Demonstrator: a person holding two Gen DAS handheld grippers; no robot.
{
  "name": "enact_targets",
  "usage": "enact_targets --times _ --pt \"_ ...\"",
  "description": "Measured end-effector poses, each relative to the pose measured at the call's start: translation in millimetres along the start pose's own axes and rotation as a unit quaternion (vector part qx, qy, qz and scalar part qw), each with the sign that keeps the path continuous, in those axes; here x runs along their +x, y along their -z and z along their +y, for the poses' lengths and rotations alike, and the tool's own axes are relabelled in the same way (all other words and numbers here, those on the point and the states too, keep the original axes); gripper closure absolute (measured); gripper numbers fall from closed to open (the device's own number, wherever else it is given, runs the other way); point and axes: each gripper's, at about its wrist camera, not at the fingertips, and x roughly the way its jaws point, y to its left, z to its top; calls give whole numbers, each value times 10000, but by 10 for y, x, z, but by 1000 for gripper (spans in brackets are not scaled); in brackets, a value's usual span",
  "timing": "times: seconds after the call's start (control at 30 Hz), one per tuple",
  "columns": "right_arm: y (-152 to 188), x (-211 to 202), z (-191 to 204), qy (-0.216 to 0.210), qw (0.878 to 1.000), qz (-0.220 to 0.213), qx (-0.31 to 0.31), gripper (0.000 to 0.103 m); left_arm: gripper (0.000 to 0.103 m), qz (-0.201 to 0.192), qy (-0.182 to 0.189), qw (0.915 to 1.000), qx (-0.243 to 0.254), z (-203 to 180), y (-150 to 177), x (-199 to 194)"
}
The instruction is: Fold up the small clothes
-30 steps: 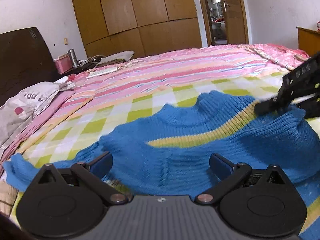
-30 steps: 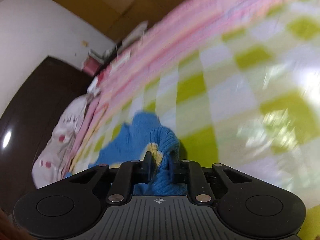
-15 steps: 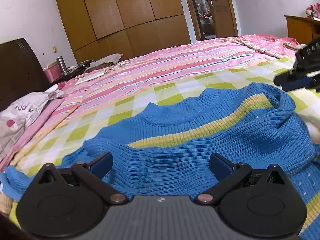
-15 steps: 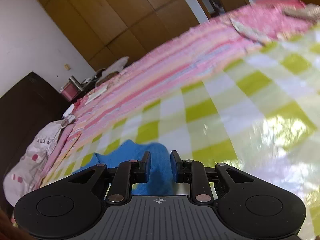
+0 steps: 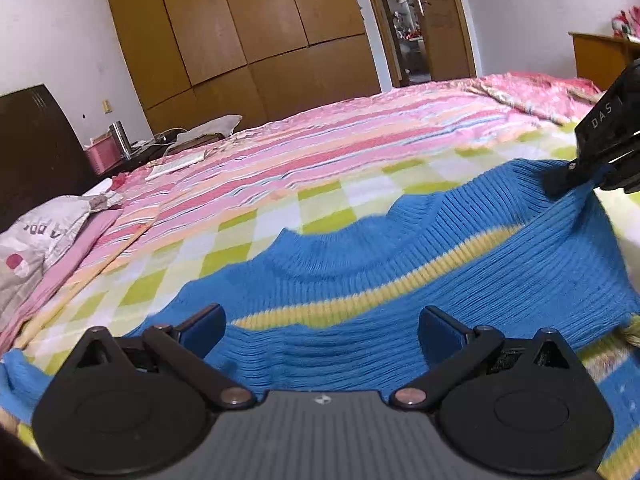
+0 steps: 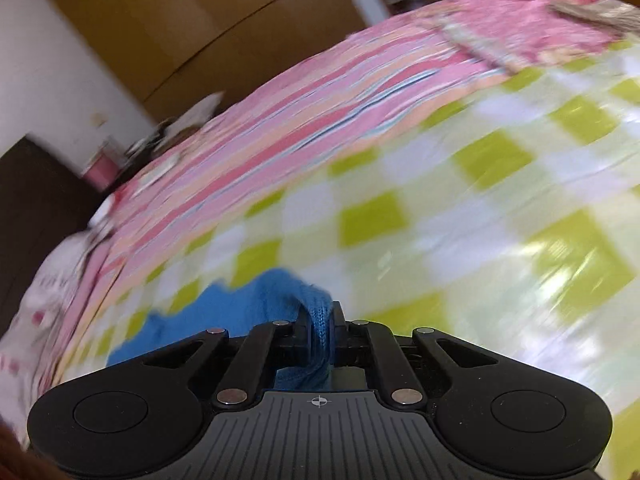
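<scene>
A small blue knit sweater (image 5: 400, 264) with a yellow stripe lies on the green-and-white checked cloth (image 5: 248, 240) on the bed. My left gripper (image 5: 320, 328) is open just above its near part, blue pads wide apart and not pressing on the knit. At the right edge of the left wrist view my right gripper (image 5: 576, 176) pinches the sweater's far right edge and lifts it. In the right wrist view its jaws are closing, with a bunched fold of the sweater (image 6: 318, 328) pressed between the pads of my right gripper (image 6: 320, 320).
A pink striped quilt (image 5: 340, 148) covers the far half of the bed. A pillow (image 5: 36, 236) lies at the left by the dark headboard (image 5: 32, 148). A bedside table holds a pink box (image 5: 100, 156) and a steel flask (image 5: 120, 140). Wooden wardrobes (image 5: 240, 32) stand behind.
My right gripper let the sweater edge slip, then pinched it again and pulled it up to the right. The left gripper stayed open and drifted a little over the sweater.
</scene>
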Motion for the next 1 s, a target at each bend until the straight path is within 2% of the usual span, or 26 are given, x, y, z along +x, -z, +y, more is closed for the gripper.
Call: enact_targets --times 0.1,0.13,0.2,0.37,0.43,0.53,0.57,0.63,0.73,0.8,1.0 --pt "-69 30 58 355 9991 -117 -192 93 0 205 21 9998 -42 -48 -49 98" --pt "-58 43 96 372 9989 -114 -266 89 0 233 17 9997 -17 -53 -42 97" --pt "-19 29 155 357 9985 -93 -415 89 0 191 -9 9998 104 -33 0 34" --pt "177 -338 210 521 9922 -532 -996 82 0 138 -213 9992 319 178 154 -157" --pt "316 -490 241 404 9889 -545 -1320 82 0 150 -317 9991 233 294 204 -198" --pt "530 -524 281 134 9867 -217 -1603 82 0 208 -498 9985 15 423 240 -192" --pt "600 -478 296 144 9848 -75 -1727 82 0 262 -564 9980 -63 460 257 -174" --pt "691 -347 304 559 9794 136 -1936 84 0 348 -722 9967 -128 515 305 -146" --pt "677 -277 298 1016 9718 34 -2127 81 0 400 -847 9955 -136 609 379 -188" --pt "603 -299 300 1177 9720 29 -2036 81 0 388 -912 9949 -174 693 388 -250" --pt "662 -558 429 1032 9693 -273 -2216 80 0 430 -1066 9918 -554 1039 469 -444"
